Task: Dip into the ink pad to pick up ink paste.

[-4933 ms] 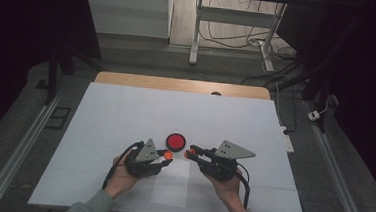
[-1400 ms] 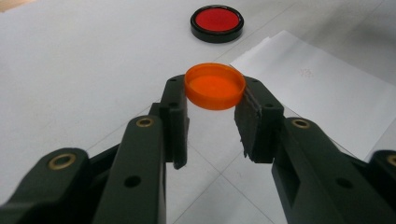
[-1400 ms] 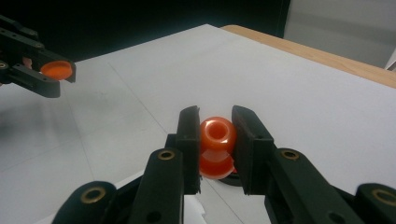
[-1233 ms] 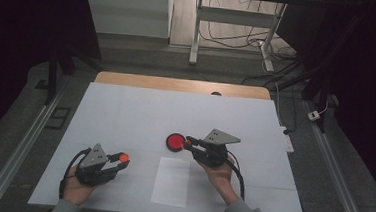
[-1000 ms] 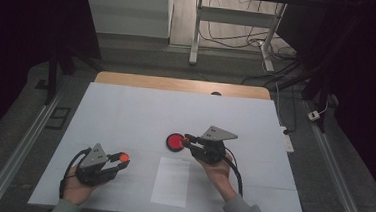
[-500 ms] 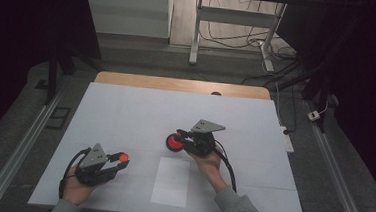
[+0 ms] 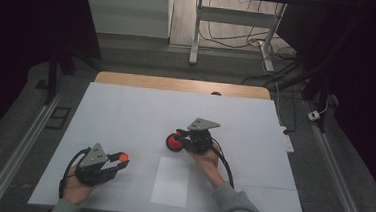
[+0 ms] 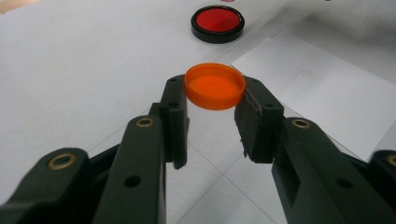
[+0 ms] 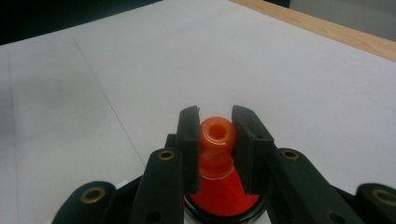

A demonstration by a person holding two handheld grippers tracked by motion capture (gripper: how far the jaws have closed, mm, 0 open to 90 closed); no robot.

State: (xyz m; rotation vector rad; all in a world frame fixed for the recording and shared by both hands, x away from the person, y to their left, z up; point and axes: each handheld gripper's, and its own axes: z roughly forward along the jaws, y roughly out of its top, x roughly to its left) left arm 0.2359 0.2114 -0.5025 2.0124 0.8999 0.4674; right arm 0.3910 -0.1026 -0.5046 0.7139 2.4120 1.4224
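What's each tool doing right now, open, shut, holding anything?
Left tool: shut on the orange cap, held off the table.
Right tool: shut on a small orange knob-like piece, right above the red disc.

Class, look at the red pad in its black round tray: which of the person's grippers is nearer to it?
The right. The right gripper hangs directly over the red pad, clamping an orange stamp. The left gripper, holding an orange cap, stays well off toward the table's near left corner.

Orange cap point(image 8: 215, 86) between the black left gripper point(image 8: 212, 119) pads; black-rimmed red dish point(image 8: 217, 22) beyond; white paper sheet point(image 8: 317, 98) alongside.
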